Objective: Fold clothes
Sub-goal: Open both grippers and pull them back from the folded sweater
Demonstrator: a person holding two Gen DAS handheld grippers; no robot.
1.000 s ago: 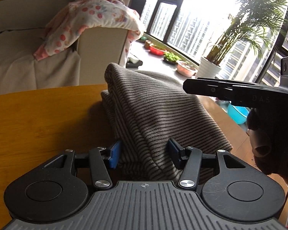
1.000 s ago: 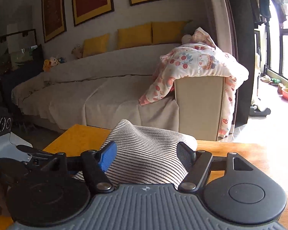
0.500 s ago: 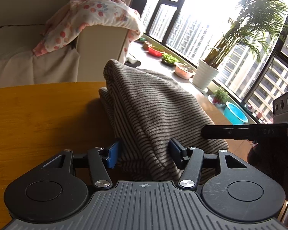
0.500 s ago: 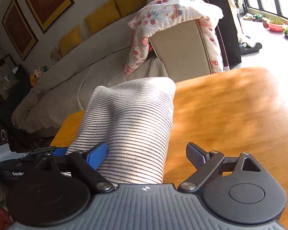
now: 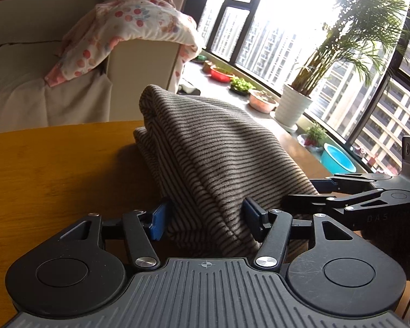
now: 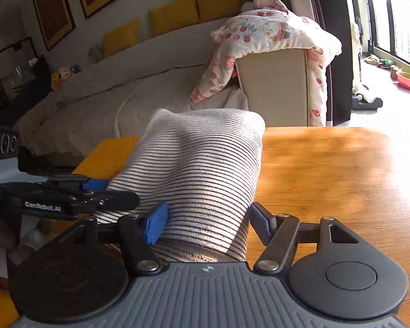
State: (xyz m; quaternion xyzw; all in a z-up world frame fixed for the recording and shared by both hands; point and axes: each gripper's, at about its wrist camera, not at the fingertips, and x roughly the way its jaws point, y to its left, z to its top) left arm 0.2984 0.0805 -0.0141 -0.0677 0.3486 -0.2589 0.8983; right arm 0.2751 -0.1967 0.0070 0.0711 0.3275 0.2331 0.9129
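A grey striped garment (image 5: pixel 218 158) lies bunched and folded over on the wooden table (image 5: pixel 54 169). My left gripper (image 5: pixel 205 218) is open, its blue pads (image 5: pixel 158 220) on either side of the garment's near edge. My right gripper (image 6: pixel 207 221) is open too, its jaws around the other end of the striped garment (image 6: pixel 202 169). Each gripper shows in the other's view: the right gripper (image 5: pixel 350 194) at the garment's right side, the left gripper (image 6: pixel 76 196) at its left side.
A sofa (image 6: pixel 123 95) with a flowered blanket (image 6: pixel 268 35) over its arm stands behind the table. Potted plants (image 5: pixel 295 106) and bowls line the window sill. The table's far edge (image 6: pixel 328 129) is near the sofa arm.
The right gripper swung back level and came down to the garment's end, its jaws now around it. The left gripper stayed at the garment's near edge. The garment settled lower.
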